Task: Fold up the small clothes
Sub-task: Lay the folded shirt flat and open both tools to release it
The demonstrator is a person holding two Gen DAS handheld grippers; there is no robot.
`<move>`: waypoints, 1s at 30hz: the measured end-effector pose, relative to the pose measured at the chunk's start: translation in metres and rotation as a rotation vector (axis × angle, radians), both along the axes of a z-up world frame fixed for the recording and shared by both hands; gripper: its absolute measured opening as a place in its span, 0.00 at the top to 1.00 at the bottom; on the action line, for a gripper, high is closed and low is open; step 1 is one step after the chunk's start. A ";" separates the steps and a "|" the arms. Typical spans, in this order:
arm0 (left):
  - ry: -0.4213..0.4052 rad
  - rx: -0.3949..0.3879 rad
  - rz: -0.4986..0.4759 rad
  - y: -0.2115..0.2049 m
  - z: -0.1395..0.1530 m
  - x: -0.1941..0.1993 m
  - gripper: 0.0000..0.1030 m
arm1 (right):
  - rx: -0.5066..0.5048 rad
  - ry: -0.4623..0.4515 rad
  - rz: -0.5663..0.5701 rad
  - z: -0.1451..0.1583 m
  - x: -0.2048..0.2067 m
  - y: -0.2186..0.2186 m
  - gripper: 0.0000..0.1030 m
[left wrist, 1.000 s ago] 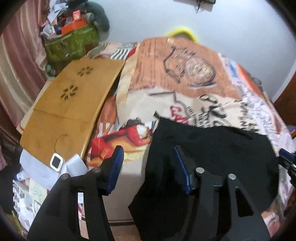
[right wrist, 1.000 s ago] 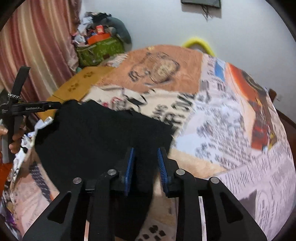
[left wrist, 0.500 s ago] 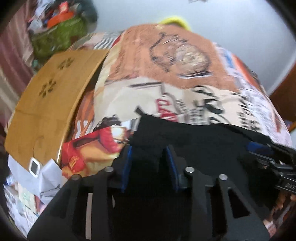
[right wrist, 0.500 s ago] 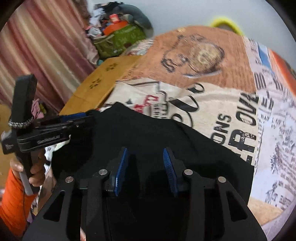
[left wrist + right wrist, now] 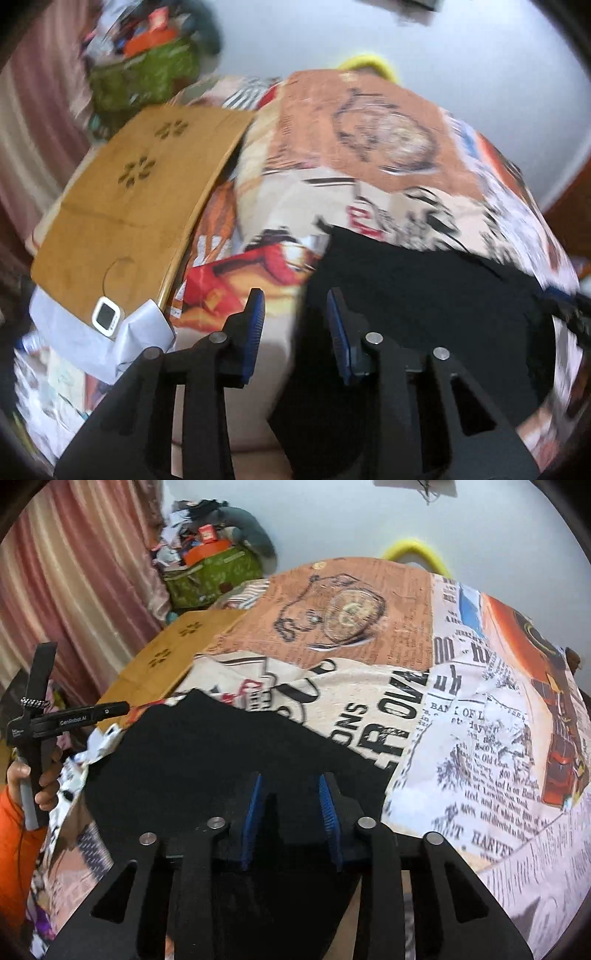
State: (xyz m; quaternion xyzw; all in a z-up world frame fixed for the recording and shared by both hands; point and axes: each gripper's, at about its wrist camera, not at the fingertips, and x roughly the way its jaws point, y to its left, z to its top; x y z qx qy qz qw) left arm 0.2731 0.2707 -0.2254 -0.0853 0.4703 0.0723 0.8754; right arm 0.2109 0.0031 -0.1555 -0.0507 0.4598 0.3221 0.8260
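A black garment (image 5: 424, 291) lies flat on the printed bedspread (image 5: 369, 147) near the bed's front edge; it also shows in the right wrist view (image 5: 221, 760). My left gripper (image 5: 295, 325) is open, its jaws apart over the garment's left edge, holding nothing. My right gripper (image 5: 290, 805) is open above the garment's near right part, with black cloth below the fingers. The left gripper also shows from the side in the right wrist view (image 5: 110, 710), at the garment's far left corner. The right gripper shows blurred at the right edge of the left wrist view (image 5: 569, 302).
A wooden lap table (image 5: 136, 214) lies on the bed's left side with a small white timer (image 5: 106, 318) and white paper (image 5: 92, 343). A green bag (image 5: 210, 574) of clutter and pink curtains (image 5: 74, 572) stand behind. A yellow object (image 5: 417, 552) sits at the bed's far end.
Both grippers have pulled back toward the bed's front edge and opened wider. The left one moved left off the garment's middle to its left edge. The garment lies spread flat.
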 end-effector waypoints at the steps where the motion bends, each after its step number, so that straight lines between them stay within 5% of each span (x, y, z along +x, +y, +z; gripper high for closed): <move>1: -0.012 0.013 -0.034 -0.011 0.003 -0.007 0.55 | -0.005 -0.009 0.016 0.002 -0.005 0.001 0.61; 3: -0.017 0.022 -0.085 -0.030 0.002 -0.015 0.46 | -0.026 -0.014 0.055 0.001 -0.016 0.006 0.57; 6: 0.033 0.083 -0.129 -0.055 -0.018 -0.019 0.45 | -0.066 0.013 0.099 -0.012 -0.021 0.017 0.57; 10: 0.094 0.093 -0.099 -0.052 -0.042 -0.023 0.37 | -0.091 0.080 0.080 -0.031 -0.025 0.011 0.57; 18: 0.091 0.063 -0.005 -0.023 -0.025 -0.056 0.36 | -0.111 0.091 0.017 -0.023 -0.049 -0.032 0.57; 23: 0.035 0.068 0.042 -0.018 0.012 -0.086 0.36 | -0.104 0.052 -0.033 -0.001 -0.066 -0.050 0.57; 30: -0.204 0.056 0.029 -0.050 0.113 -0.141 0.36 | 0.030 -0.155 -0.059 0.086 -0.108 -0.058 0.57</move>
